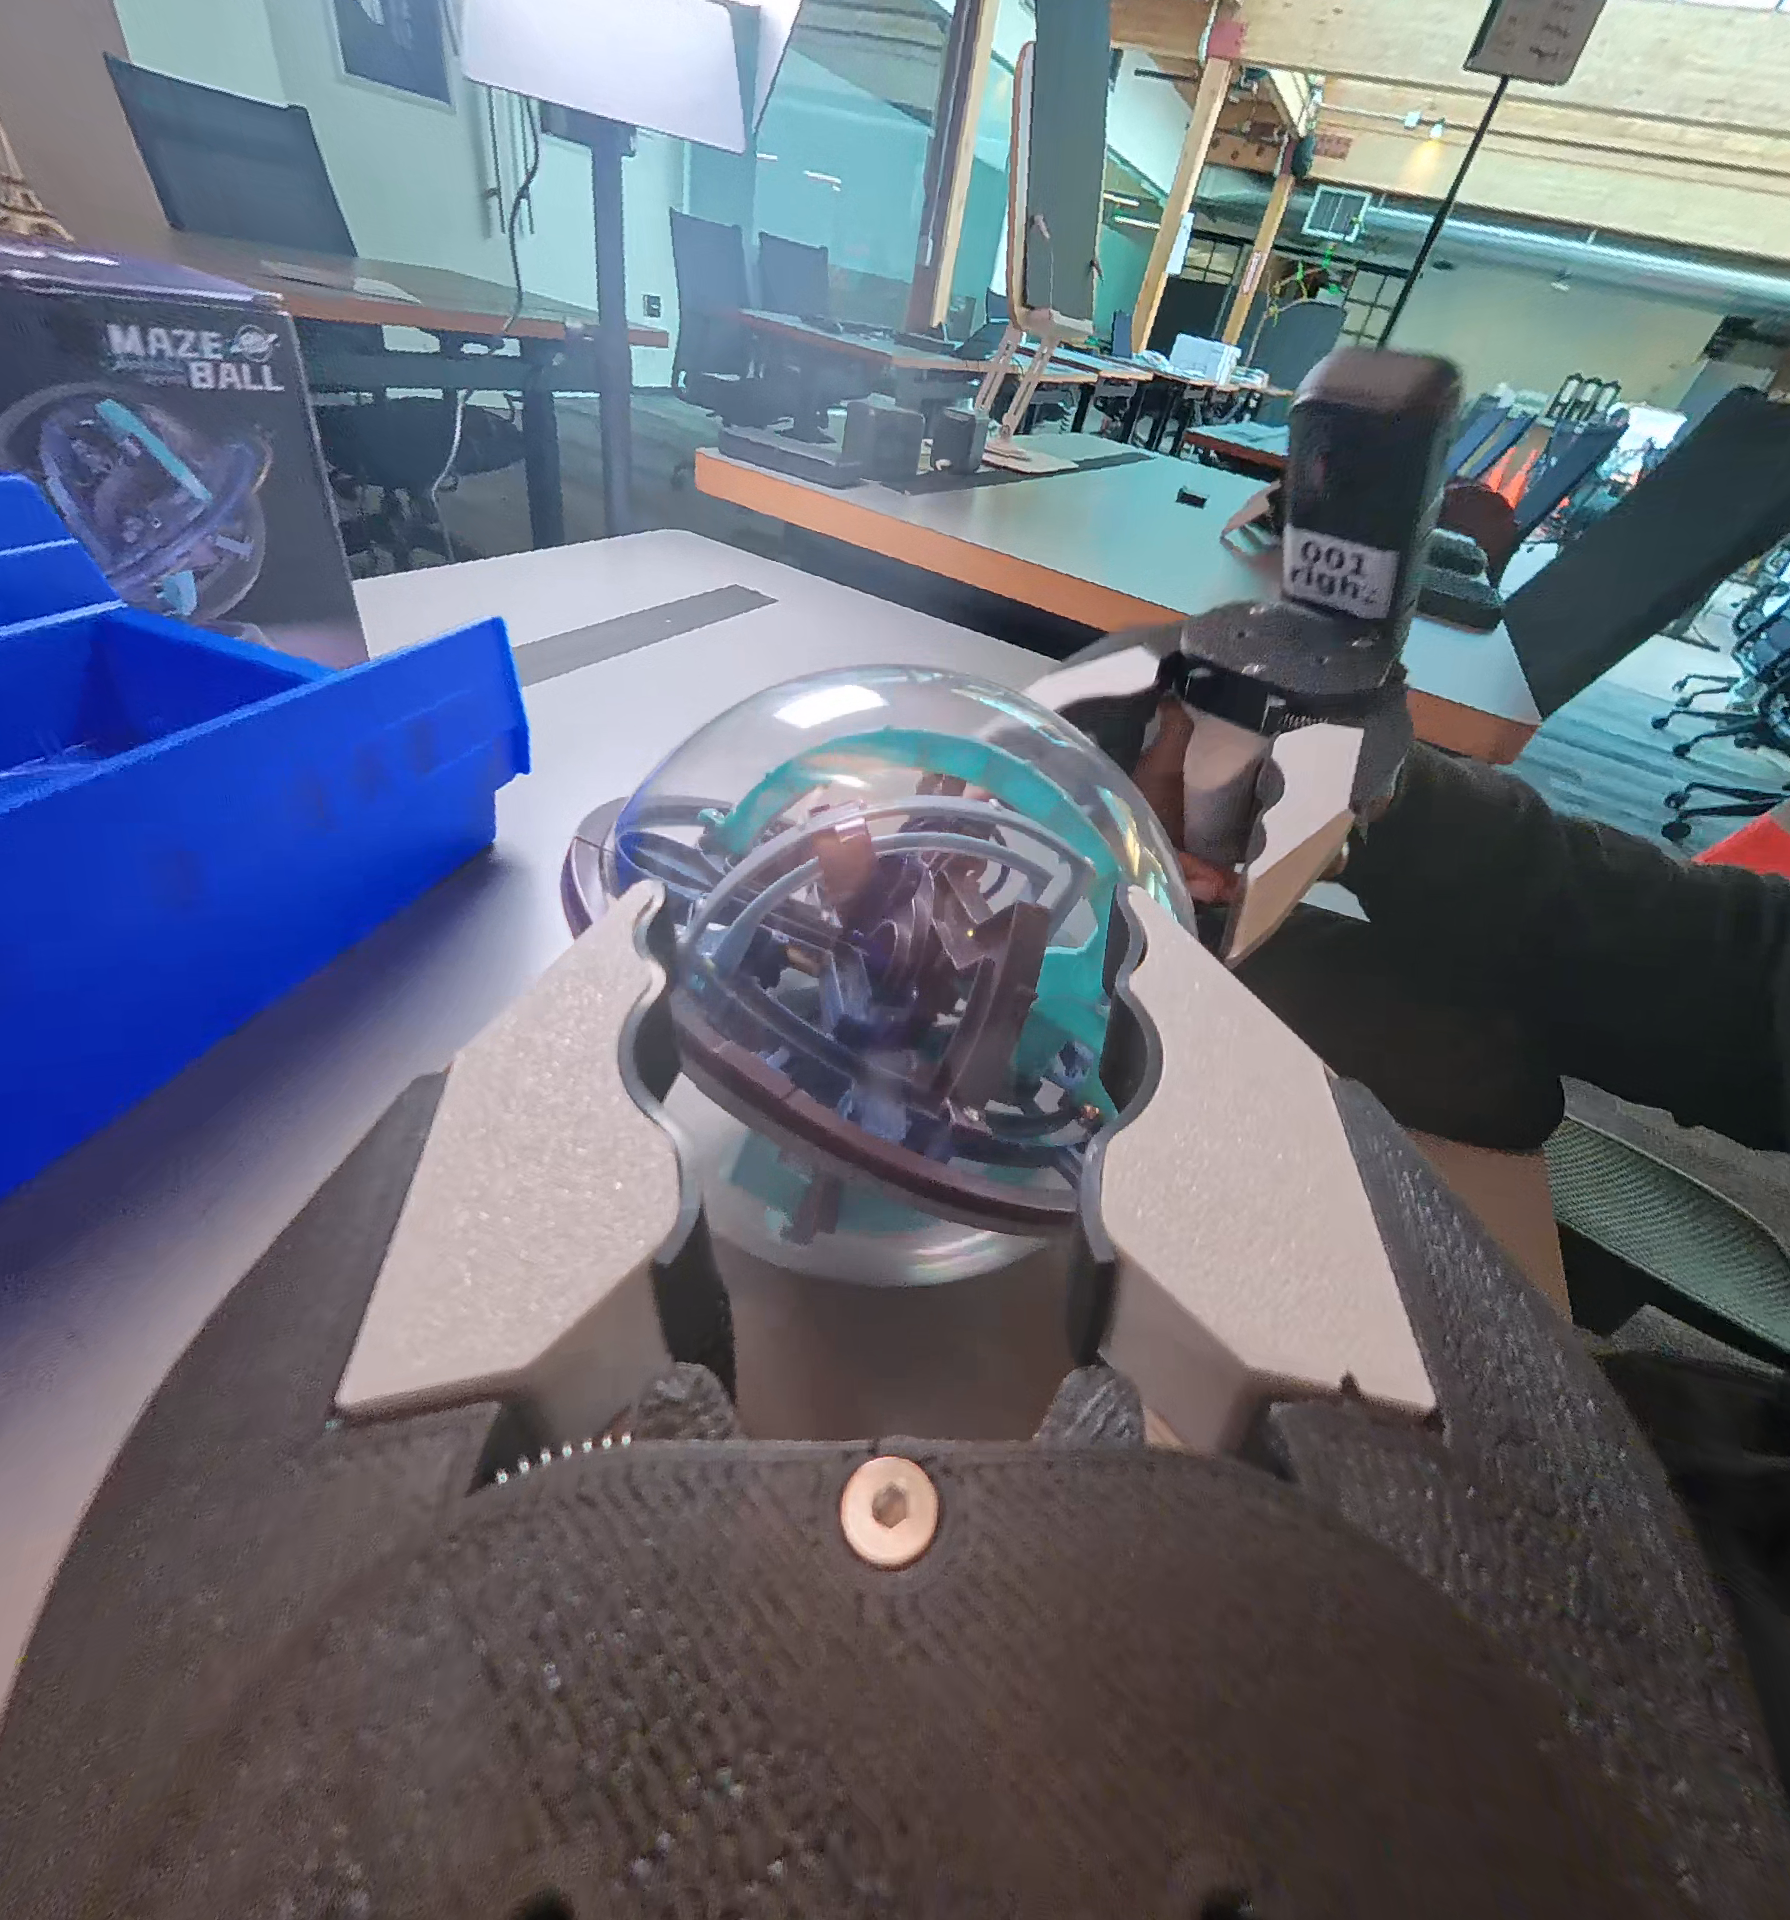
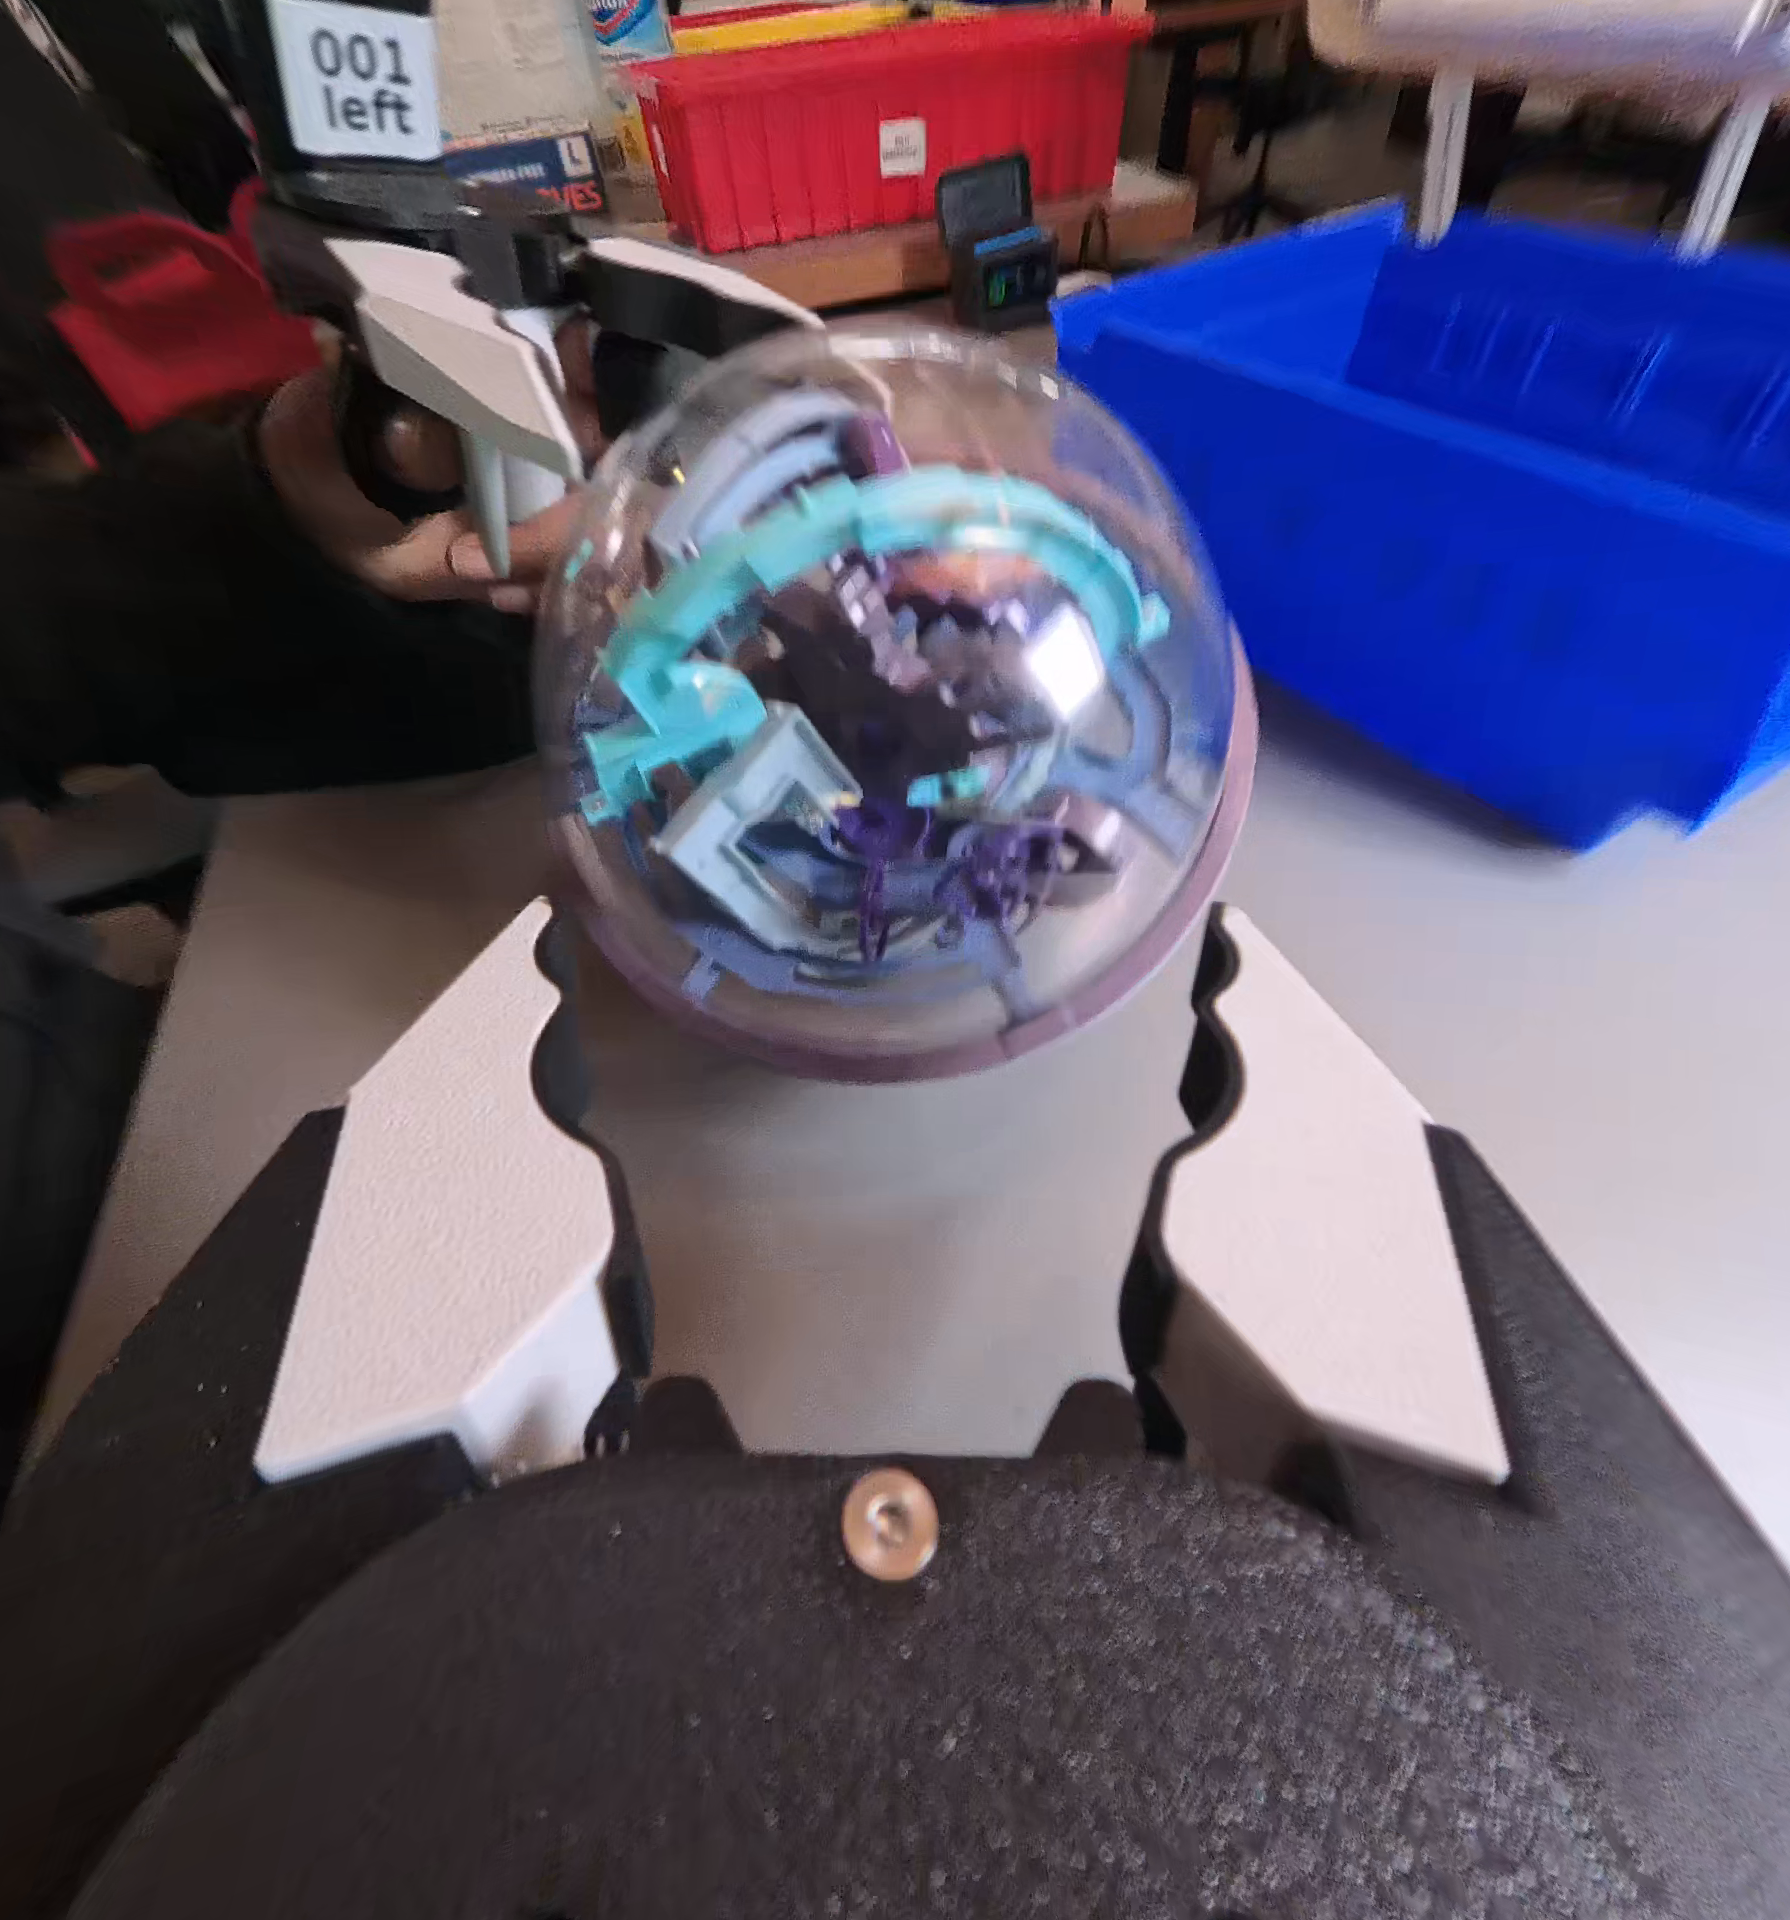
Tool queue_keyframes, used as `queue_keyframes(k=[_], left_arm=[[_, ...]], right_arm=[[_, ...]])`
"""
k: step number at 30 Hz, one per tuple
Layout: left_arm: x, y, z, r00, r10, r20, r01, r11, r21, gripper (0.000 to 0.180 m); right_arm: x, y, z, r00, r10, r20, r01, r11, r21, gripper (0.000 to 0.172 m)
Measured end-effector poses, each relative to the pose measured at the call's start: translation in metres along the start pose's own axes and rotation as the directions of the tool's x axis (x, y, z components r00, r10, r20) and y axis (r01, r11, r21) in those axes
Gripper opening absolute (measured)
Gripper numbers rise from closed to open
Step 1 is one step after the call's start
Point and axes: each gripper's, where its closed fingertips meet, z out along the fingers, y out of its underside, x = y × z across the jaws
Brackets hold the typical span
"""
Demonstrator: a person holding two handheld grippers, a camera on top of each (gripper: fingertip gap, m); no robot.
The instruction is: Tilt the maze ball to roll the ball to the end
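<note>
The clear plastic maze sphere with teal, grey and purple tracks inside point(image 1: 896, 935) is clamped between the pale fingers point(image 1: 548, 1049) of the left claw point(image 1: 886, 914), just above the grey surface point(image 1: 662, 603) and beside the blue plastic bin point(image 1: 216, 748). The right claw point(image 2: 886, 925) is spread wide; its fingertips point(image 2: 517, 966) are seen near the sphere's lower rim, and contact cannot be told.

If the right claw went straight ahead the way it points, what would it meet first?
Most likely the maze ball, sitting just beyond the open right claw and held by the left claw; exact clearance is unclear.
</note>
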Motion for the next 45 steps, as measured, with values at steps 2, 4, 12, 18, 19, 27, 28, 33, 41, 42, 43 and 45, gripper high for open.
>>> queue_keyframes(k=[2,4,12,18,19,27,28,33,41,42,43,45], left_arm=[[0.003,-0.003,0.006,1.0,0.01,-0.028,-0.01,1.0,-0.007,0.083],[0.007,-0.007,0.01,0.997,-0.01,-0.083,0.01,1.0,0.006,0.091],[0.007,0.014,-0.006,0.967,0.009,-0.255,-0.031,0.996,-0.084,0.136],[0.003,0.059,0.024,0.969,0.169,-0.181,-0.208,0.951,-0.229,0.141],[0.002,0.058,0.027,0.966,0.193,-0.172,-0.229,0.948,-0.221,0.139],[0.006,0.036,0.032,0.939,0.303,-0.16,-0.322,0.94,-0.112,0.133],[0.006,0.034,0.032,0.936,0.311,-0.163,-0.33,0.938,-0.107,0.133],[0.006,0.03,0.035,0.937,0.302,-0.178,-0.321,0.942,-0.093,0.133],[0.014,0.017,0.038,0.928,0.331,-0.173,-0.341,0.94,-0.03,0.133],[0.016,0.014,0.038,0.926,0.334,-0.173,-0.342,0.94,-0.017,0.132],[0.018,0.012,0.037,0.926,0.335,-0.175,-0.342,0.94,-0.006,0.131],[0.02,0.008,0.035,0.928,0.329,-0.178,-0.332,0.943,0.01,0.129]], right_arm=[[0.001,-0.015,-0.003,0.995,-0.09,-0.033,0.091,0.996,0.019,0.118],[0.003,-0.026,-0.002,0.986,-0.156,-0.055,0.157,0.987,0.027,0.12],[0.004,-0.023,0.008,0.988,-0.155,0.016,0.155,0.987,0.032,0.115],[0.011,-0.016,0.004,0.995,-0.082,0.048,0.079,0.995,0.059,0.115],[0.012,-0.014,0.003,0.996,-0.075,0.05,0.072,0.996,0.056,0.115],[0.015,0.01,0.003,0.996,-0.065,0.064,0.066,0.998,-0.013,0.116],[0.015,0.011,0.003,0.996,-0.064,0.063,0.066,0.998,-0.019,0.116],[0.017,0.016,0.004,0.997,-0.061,0.053,0.062,0.998,-0.024,0.116],[0.014,0.022,0.006,0.996,-0.041,0.074,0.044,0.998,-0.037,0.117],[0.013,0.023,0.007,0.996,-0.04,0.08,0.043,0.998,-0.043,0.117],[0.012,0.025,0.009,0.996,-0.042,0.085,0.046,0.998,-0.051,0.117],[0.01,0.028,0.011,0.995,-0.051,0.09,0.057,0.996,-0.069,0.117]])
